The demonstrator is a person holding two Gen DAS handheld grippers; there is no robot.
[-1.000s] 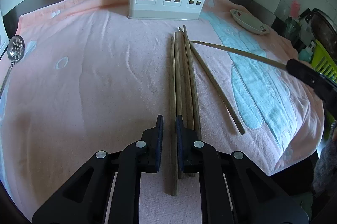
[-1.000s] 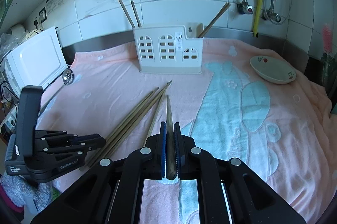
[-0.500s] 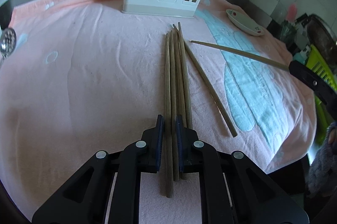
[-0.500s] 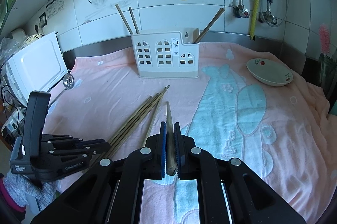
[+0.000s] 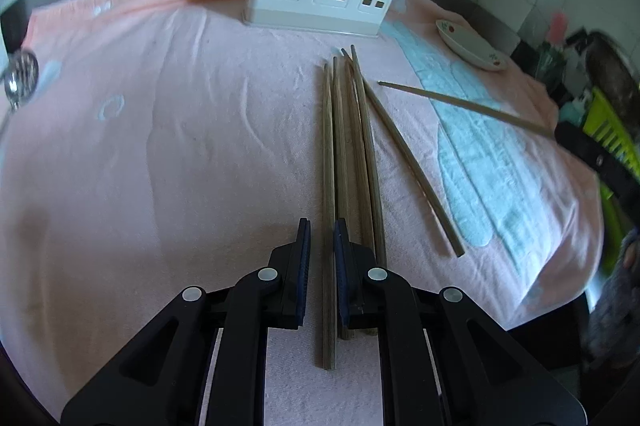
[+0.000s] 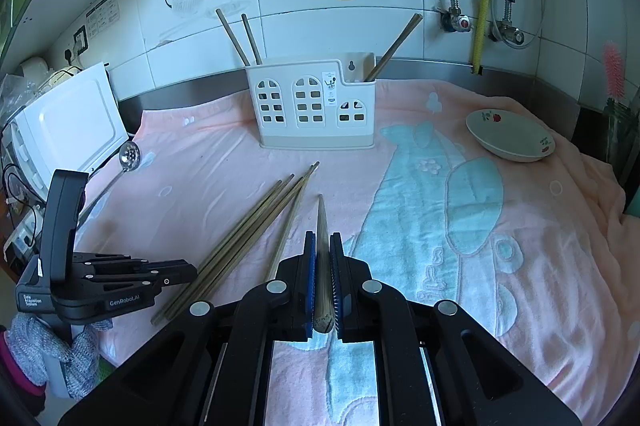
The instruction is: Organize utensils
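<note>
Chopstick (image 6: pixel 322 258) clamped between right hand-held gripper (image 6: pixel 323 246) pads, tip forward.

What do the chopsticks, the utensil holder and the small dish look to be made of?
Chopsticks: likely wood or bamboo, matte brown with lengthwise grain. Utensil holder: cream moulded plastic, smooth, with cut-out windows. Small dish: probably glazed ceramic, though melamine is possible; glossy white with painted flowers.

both grippers matte black plastic w/ angular, cut-out linkage arms. right gripper (image 6: pixel 322 280): blue ribbed pads (image 6: pixel 310 278) inside the fingers, round silver screw heads at each pivot. left gripper (image 5: pixel 320 266) same build; side view shows white "genrobot.ai" lettering, a small label, tall black handle. person wears grey knit glove (image 6: pixel 52 346), dark red cuff edge.
</note>
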